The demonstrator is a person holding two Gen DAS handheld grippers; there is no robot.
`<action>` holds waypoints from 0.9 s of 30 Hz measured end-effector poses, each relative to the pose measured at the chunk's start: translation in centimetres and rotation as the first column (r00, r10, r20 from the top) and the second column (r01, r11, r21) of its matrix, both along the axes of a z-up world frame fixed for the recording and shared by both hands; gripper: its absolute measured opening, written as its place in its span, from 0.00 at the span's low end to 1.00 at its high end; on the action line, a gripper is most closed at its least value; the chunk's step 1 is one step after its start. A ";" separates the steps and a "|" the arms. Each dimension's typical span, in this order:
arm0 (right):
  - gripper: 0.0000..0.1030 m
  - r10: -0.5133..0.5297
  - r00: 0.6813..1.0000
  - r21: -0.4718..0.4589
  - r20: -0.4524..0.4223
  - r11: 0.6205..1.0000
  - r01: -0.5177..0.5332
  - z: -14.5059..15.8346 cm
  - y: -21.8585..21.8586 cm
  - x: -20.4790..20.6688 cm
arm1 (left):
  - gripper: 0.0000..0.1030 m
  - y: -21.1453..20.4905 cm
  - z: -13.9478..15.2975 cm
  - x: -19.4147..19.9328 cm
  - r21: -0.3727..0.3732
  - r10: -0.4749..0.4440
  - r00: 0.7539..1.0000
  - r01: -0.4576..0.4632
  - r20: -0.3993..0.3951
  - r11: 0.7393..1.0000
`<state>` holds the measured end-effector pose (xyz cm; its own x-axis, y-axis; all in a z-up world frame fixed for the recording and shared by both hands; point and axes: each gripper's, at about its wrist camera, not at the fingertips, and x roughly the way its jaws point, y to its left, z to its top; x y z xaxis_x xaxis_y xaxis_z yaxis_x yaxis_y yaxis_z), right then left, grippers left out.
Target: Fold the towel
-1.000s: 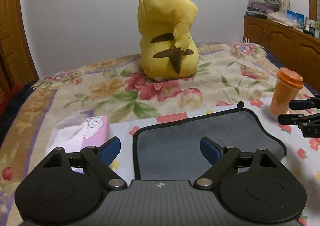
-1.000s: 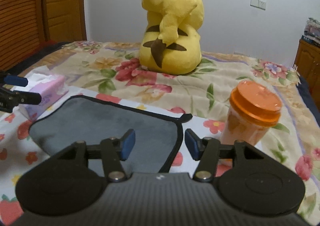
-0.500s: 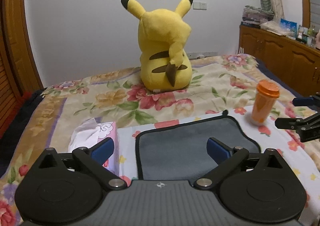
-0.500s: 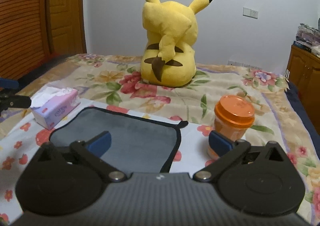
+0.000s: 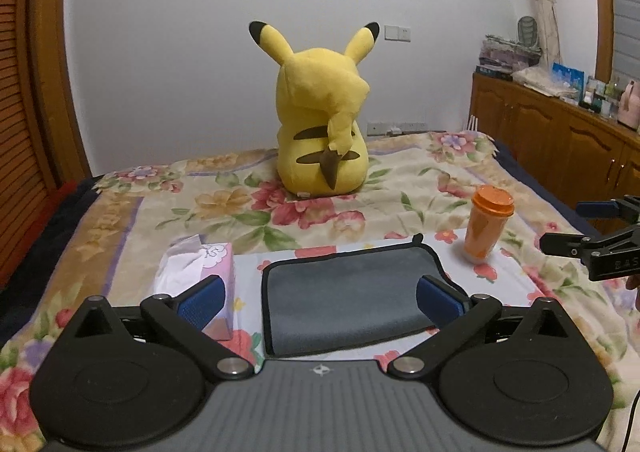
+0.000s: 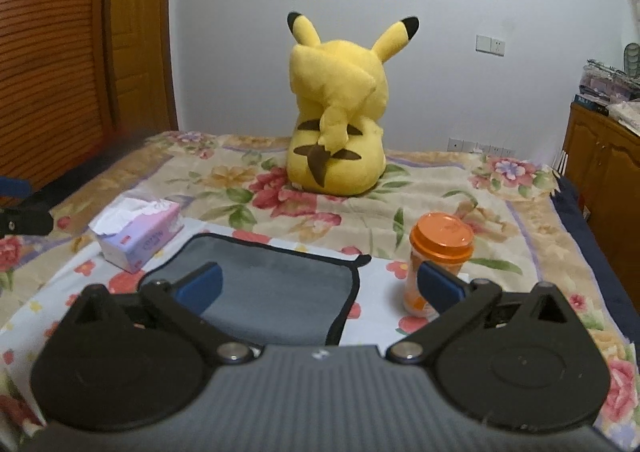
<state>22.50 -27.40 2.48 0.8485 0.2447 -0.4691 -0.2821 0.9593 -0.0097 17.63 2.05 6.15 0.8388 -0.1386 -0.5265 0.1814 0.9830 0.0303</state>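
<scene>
A grey towel (image 5: 352, 292) with black trim lies folded flat on the floral bedspread, and shows in the right wrist view (image 6: 272, 284) too. My left gripper (image 5: 320, 302) is open and empty, raised above the towel's near edge. My right gripper (image 6: 320, 286) is open and empty, raised above the towel's right side. The right gripper also shows at the right edge of the left wrist view (image 5: 592, 228). Part of the left gripper shows at the left edge of the right wrist view (image 6: 20, 208).
A pink tissue box (image 5: 196, 276) lies left of the towel. An orange lidded cup (image 5: 486, 226) stands to its right. A yellow plush toy (image 5: 324, 132) sits at the back of the bed. Wooden cabinets (image 5: 560, 148) stand to the right.
Both grippers have pulled back and up from the towel, so the scene looks smaller. The right gripper has opened wider. The towel has not moved.
</scene>
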 end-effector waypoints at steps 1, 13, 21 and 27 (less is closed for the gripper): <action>1.00 0.001 1.000 0.000 0.005 1.000 -0.001 0.3 0.0 -0.4 | 1.00 0.1 0.3 -0.4 -0.002 0.003 1.000 -0.003 0.003 1.000; 1.00 0.020 0.998 0.010 0.052 1.000 -0.020 2.9 -0.4 -5.5 | 1.00 -0.5 3.0 -6.3 0.016 0.022 0.999 -0.022 0.042 1.000; 1.00 0.018 0.998 0.024 0.057 1.000 -0.019 2.8 -0.7 -7.9 | 1.00 -1.6 2.9 -8.8 0.036 0.035 0.999 -0.036 0.042 0.999; 1.00 0.003 0.999 0.040 0.035 0.999 -0.004 1.7 -0.7 -9.2 | 1.00 -2.5 1.8 -10.2 0.007 0.038 0.999 -0.038 0.022 0.999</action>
